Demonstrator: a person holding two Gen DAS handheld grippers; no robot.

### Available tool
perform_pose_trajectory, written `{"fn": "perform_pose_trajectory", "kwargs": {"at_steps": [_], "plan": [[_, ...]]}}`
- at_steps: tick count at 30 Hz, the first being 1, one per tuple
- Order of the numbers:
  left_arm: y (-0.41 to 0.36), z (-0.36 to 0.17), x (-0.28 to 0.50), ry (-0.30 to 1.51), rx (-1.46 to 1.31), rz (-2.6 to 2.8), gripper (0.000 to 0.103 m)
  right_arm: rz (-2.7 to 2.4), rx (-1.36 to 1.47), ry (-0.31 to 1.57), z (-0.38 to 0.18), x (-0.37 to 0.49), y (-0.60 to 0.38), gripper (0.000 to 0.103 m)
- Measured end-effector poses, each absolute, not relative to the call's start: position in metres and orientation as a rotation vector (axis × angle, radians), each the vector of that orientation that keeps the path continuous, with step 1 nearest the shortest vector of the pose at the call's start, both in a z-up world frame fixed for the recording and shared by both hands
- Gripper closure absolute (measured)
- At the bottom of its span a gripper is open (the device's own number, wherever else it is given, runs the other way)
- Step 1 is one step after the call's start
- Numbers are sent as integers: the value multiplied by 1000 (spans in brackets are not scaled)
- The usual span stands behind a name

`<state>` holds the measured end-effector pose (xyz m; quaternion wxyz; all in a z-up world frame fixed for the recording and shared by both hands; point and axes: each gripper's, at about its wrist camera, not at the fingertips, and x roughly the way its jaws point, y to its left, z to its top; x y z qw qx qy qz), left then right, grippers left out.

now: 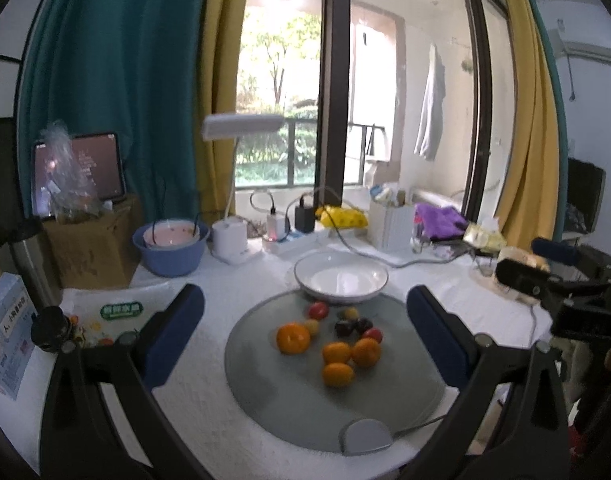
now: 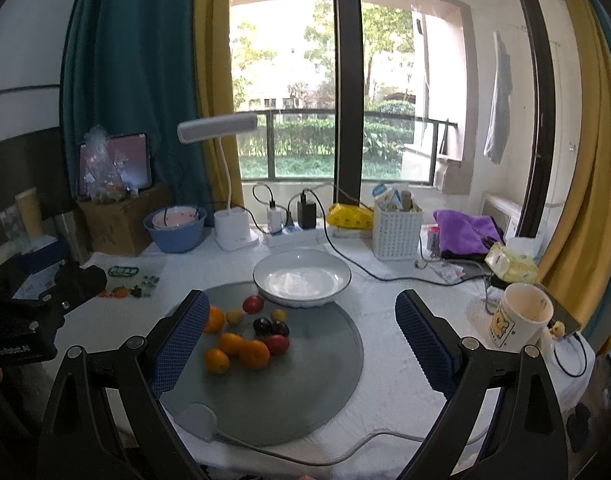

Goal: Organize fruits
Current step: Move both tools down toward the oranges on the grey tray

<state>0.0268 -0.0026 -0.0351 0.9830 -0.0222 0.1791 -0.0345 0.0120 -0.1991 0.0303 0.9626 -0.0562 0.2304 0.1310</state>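
Your left gripper (image 1: 305,324) is spread wide with nothing between its blue pads, hovering above the near part of the round grey mat (image 1: 289,412). Your right gripper (image 2: 303,334) is likewise wide apart and holding nothing, hanging over the same mat from slightly further right.

Framed between your left fingers, the fruit lies loose on the mat: 4 orange citrus fruits, the largest (image 1: 293,338) set apart to the left, and 3 smaller ones (image 1: 337,353) clustered at the near side, touching or nearly touching. Behind them sit 2 red tomatoes (image 1: 318,309), 2 small yellow fruits (image 1: 311,326) and 2 dark ones (image 1: 343,328) side by side.

In the right view, your left finger (image 2: 181,344) partly hides the largest orange.

The white bowl (image 1: 341,278) sits at the far edge of the mat, just beyond the fruit, and holds no fruit.

Further out on the white tablecloth (image 2: 385,380) you have a blue basin (image 2: 177,232), a white desk lamp (image 2: 233,228), a white slotted basket (image 2: 397,232), a purple cloth (image 2: 465,232) and a paper cup (image 2: 521,316) at the right edge.
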Motion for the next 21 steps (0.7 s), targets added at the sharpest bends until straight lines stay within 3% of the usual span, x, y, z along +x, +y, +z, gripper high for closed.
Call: {"fn": "perform_pose_trajectory", "kwargs": {"at_steps": [3, 5, 13, 17, 21], "plan": [[-3, -52, 40, 411, -41, -67, 1, 266, -115, 498, 19, 21, -200, 7], [-3, -61, 46, 436, -41, -69, 1, 267, -118, 521, 10, 28, -200, 14], [-9, -100, 77, 561, -15, -94, 1, 274, -119, 645, -34, 60, -199, 23], [-18, -121, 95, 636, 1, -121, 11, 274, -112, 690, -50, 72, -200, 28], [-25, -137, 110, 687, 19, -140, 12, 273, -104, 734, -64, 82, -202, 28]]}}
